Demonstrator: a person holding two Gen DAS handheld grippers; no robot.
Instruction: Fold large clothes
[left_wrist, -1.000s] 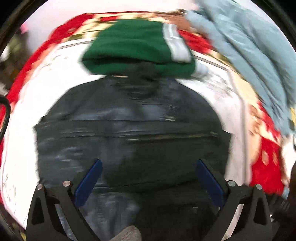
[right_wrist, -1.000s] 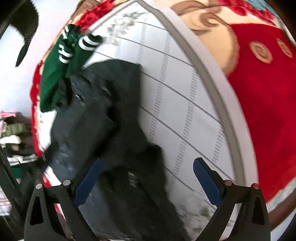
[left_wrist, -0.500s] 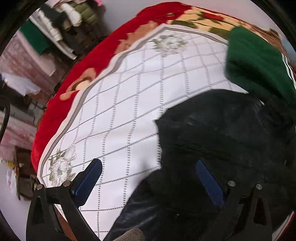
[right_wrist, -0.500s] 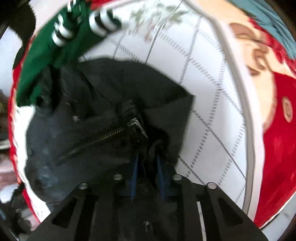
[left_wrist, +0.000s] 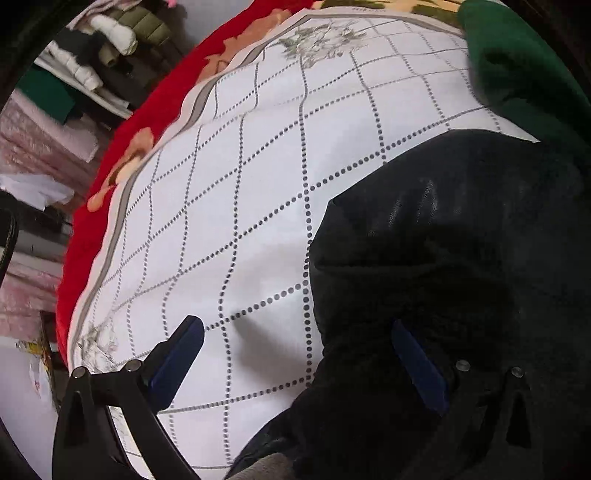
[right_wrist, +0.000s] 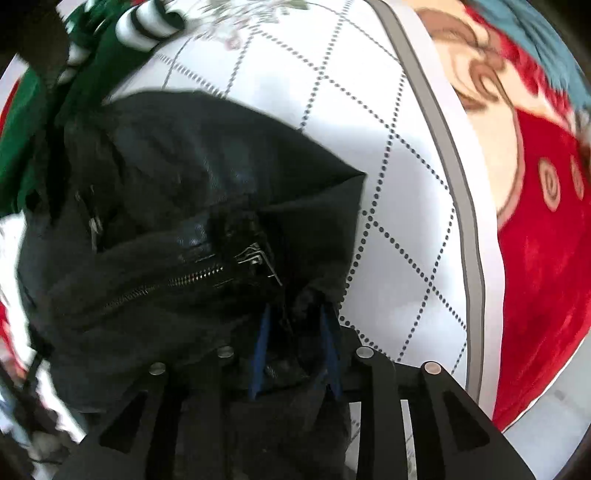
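Note:
A black leather jacket (left_wrist: 443, 258) lies on a white quilted sheet (left_wrist: 240, 166). My left gripper (left_wrist: 295, 328) is open just above the sheet at the jacket's left edge; its right finger is over the jacket, its left finger over bare sheet. In the right wrist view the same jacket (right_wrist: 166, 203) shows its zipper (right_wrist: 166, 284). My right gripper (right_wrist: 295, 317) is shut on a bunched fold of the jacket near the zipper end.
A green garment with white stripes (right_wrist: 110, 44) lies behind the jacket; it also shows in the left wrist view (left_wrist: 517, 66). A red floral blanket (right_wrist: 535, 240) surrounds the sheet. Stacked clothes (left_wrist: 92, 66) stand beyond the bed's left side.
My right gripper closed on the jacket's edge near the zipper and holds it. My left gripper swung left and down to the jacket's left edge, staying open.

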